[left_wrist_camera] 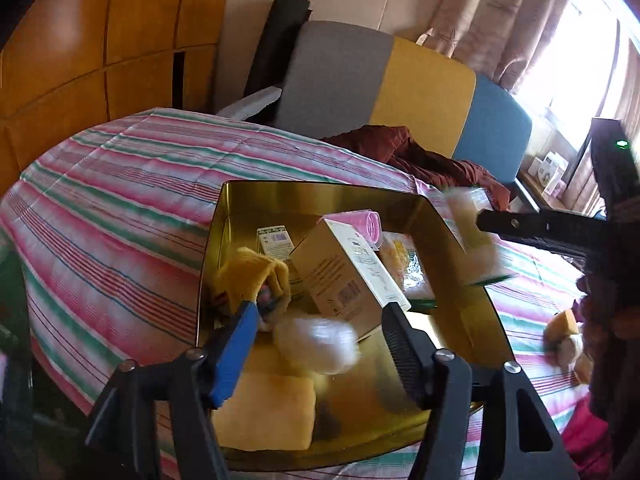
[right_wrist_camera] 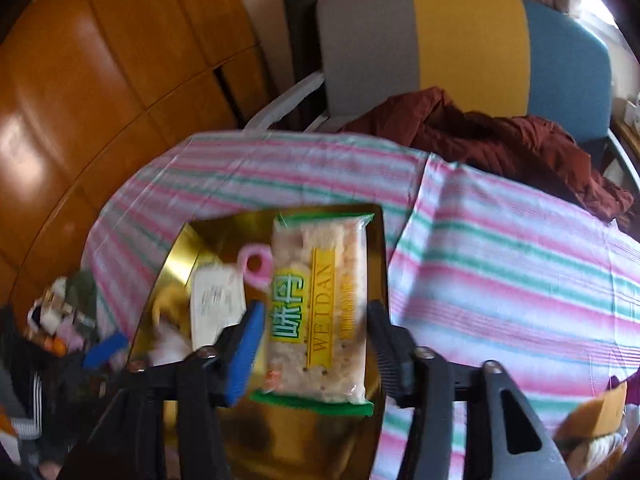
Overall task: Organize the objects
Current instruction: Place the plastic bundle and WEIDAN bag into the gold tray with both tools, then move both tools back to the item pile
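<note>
the left gripper [left_wrist_camera: 320, 320], jaws spread and holding nothing, is seen at lower centre above a shallow gold metal tray [left_wrist_camera: 304, 196] on a pink-and-green striped cloth [left_wrist_camera: 120, 200]. the right gripper [right_wrist_camera: 316, 332], jaws spread, frames a clear cracker packet with green ends [right_wrist_camera: 316, 312] over the tray at lower centre; whether the fingers touch it cannot be told. a beige cardboard box [left_wrist_camera: 344, 276] lies in the tray.

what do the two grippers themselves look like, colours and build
Both match. The left gripper and right gripper each have a black plastic frame with angular arms, cut-out slots and silver screw heads at the joints. On each, the left finger carries a bright blue pad, and the right finger a black ribbed pad. No cables or sleeves show.
</note>
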The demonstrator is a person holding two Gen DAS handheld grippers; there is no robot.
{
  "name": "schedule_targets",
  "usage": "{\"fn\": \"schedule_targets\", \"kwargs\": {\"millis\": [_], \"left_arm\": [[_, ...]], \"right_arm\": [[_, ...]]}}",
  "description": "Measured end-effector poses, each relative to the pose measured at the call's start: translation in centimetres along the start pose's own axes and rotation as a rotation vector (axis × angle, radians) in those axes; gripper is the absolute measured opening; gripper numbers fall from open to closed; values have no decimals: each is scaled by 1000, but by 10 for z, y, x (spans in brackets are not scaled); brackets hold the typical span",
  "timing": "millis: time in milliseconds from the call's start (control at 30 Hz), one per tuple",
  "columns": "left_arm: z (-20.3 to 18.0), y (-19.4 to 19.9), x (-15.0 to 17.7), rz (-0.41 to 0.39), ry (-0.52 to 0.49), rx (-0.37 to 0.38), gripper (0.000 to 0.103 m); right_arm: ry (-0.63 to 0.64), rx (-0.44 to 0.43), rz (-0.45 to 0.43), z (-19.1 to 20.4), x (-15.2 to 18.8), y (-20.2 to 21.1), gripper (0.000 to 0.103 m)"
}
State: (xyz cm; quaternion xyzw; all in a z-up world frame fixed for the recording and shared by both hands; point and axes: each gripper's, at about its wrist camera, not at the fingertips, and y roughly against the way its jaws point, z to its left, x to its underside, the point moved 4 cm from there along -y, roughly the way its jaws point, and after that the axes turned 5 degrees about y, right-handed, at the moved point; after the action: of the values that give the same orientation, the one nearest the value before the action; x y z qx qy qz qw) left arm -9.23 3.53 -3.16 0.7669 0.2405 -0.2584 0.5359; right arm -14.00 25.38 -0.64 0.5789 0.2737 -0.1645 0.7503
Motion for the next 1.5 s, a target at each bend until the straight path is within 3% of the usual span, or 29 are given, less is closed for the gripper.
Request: {"fn": "schedule_targets", "kwargs": {"millis": [233, 367, 600, 967, 1500], "left_arm": [[2, 6, 12, 1, -19, -30, 71], [-7, 12, 15, -12, -37, -42, 77], [-20, 24, 18, -37, -76, -65, 82], [-29, 37, 26, -72, -125, -118, 83], [-49, 38, 35, -52, -175, -87, 83]], "right_arm": [[-11, 17, 52, -2, 27, -7, 57], [-1, 37, 73, 2, 49, -5, 71], [49, 71, 60, 14, 72, 8, 83], [63, 107, 12, 25, 86, 23, 84], [24, 145, -18, 6, 96, 45, 84]]}}
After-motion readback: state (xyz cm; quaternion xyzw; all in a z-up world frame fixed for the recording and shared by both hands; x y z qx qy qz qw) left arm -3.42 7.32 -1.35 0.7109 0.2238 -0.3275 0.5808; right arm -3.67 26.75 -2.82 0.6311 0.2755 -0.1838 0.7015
